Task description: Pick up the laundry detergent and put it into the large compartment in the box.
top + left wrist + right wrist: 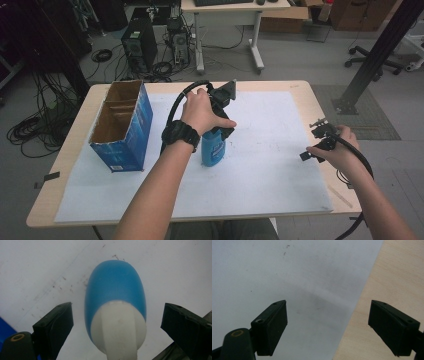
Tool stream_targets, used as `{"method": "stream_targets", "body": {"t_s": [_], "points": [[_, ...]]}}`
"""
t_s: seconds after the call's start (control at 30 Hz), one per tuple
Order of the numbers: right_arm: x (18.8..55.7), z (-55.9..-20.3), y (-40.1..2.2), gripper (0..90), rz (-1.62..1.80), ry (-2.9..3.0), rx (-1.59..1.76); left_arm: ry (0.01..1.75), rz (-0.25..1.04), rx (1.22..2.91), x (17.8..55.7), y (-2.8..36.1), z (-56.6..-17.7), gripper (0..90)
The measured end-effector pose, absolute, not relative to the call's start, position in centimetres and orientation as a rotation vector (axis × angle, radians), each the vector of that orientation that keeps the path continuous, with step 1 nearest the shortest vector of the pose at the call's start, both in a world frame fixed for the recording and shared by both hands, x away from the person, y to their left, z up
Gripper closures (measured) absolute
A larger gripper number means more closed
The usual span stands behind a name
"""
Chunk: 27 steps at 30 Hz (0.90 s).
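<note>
We are holding the left gripper (117,322) directly over the blue plastic bottle with a white cap (115,312), its jaws spread wide on either side of the cap without touching it. In the high view the bottle (213,148) is standing upright near the middle of the white paper sheet (270,150) that is covering the pale wooden worktop (320,107), under our left hand (202,112). We are keeping the right gripper (328,326) near the sheet's right edge, well apart from the bottle, jaws also spread with nothing between them. An open blue cardboard box (122,125) is standing at the sheet's left side, apart from the bottle.
</note>
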State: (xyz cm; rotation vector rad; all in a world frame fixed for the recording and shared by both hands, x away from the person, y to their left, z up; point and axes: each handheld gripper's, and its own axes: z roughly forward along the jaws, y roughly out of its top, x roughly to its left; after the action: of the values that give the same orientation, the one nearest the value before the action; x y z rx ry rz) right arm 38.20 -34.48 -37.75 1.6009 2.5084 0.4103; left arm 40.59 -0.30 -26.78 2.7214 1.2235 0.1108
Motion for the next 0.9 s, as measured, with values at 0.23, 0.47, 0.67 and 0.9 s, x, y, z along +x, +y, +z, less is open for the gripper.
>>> {"method": "stream_targets", "body": {"t_s": [0.23,0.47,0.67,0.9], "points": [[38.2,-37.9,-34.5,16.0,0.409,2.508,1.601,1.227,0.110,2.724,40.6,-0.3,-27.2,10.9],[38.2,-38.0,-34.5,16.0,0.412,2.509,1.604,1.221,0.124,2.733,40.6,-0.5,-27.7,11.1],[38.2,-38.1,-34.5,16.0,0.413,2.510,1.607,1.219,0.131,2.747,40.6,-0.6,-28.2,11.5],[38.2,-38.2,-34.5,16.0,0.414,2.511,1.603,1.220,0.132,2.747,40.5,-0.7,-28.8,11.7]]}}
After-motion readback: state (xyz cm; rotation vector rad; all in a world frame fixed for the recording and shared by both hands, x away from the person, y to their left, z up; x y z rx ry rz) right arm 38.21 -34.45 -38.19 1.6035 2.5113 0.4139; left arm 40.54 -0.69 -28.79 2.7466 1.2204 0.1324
